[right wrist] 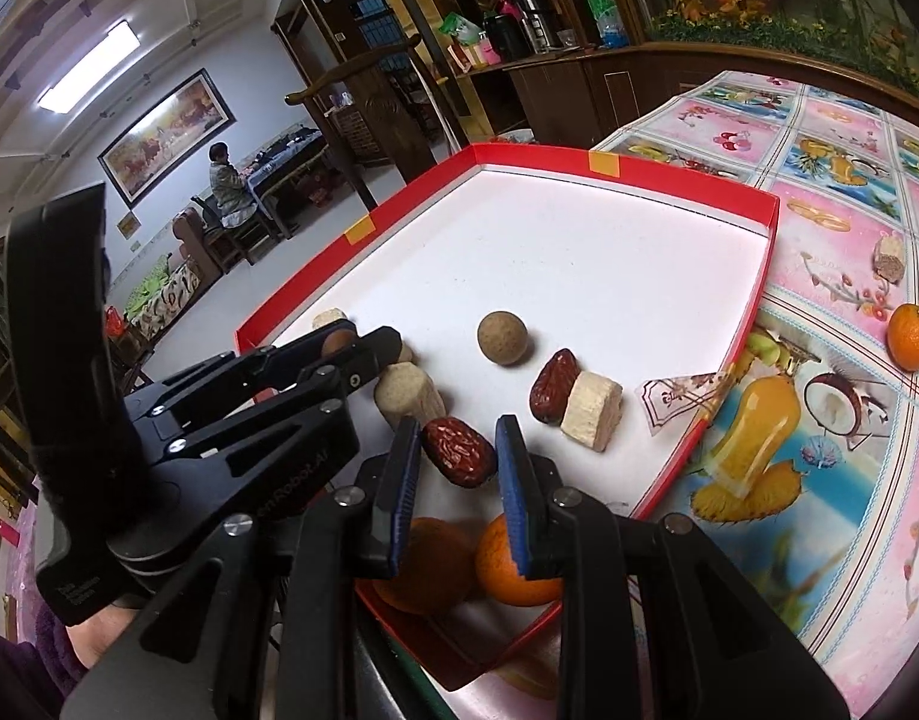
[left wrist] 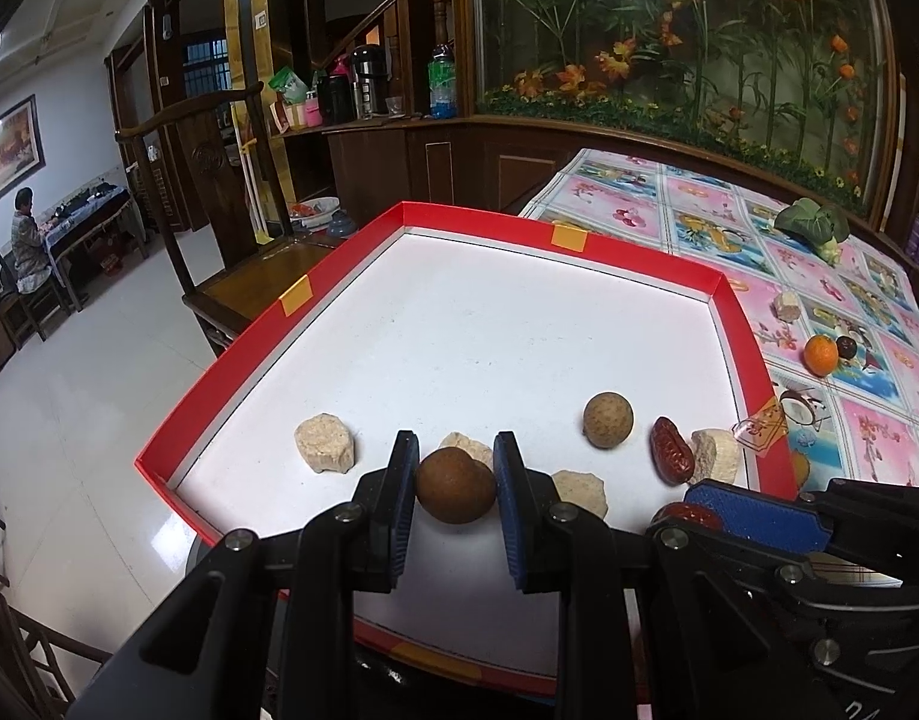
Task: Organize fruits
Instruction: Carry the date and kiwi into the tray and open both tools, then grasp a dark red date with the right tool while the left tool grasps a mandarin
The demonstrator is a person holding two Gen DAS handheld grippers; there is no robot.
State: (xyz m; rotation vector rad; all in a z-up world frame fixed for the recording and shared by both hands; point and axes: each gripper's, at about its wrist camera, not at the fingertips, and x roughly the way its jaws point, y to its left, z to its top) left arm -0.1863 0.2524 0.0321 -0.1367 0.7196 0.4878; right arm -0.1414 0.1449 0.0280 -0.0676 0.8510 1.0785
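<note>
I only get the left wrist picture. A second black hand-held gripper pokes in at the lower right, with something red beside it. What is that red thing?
Observer: It is a wrinkled dark red dried date. It sits between the fingertips of the right hand-held gripper, inside the red-walled cardboard tray.
Operator: Is it being squeezed?
Observer: I cannot tell. The blue pads flank the date closely on both sides.
Operator: Is anything hidden under that gripper?
Observer: Yes. A round orange tangerine lies in the tray's near corner, beside a large brown round fruit.
</note>
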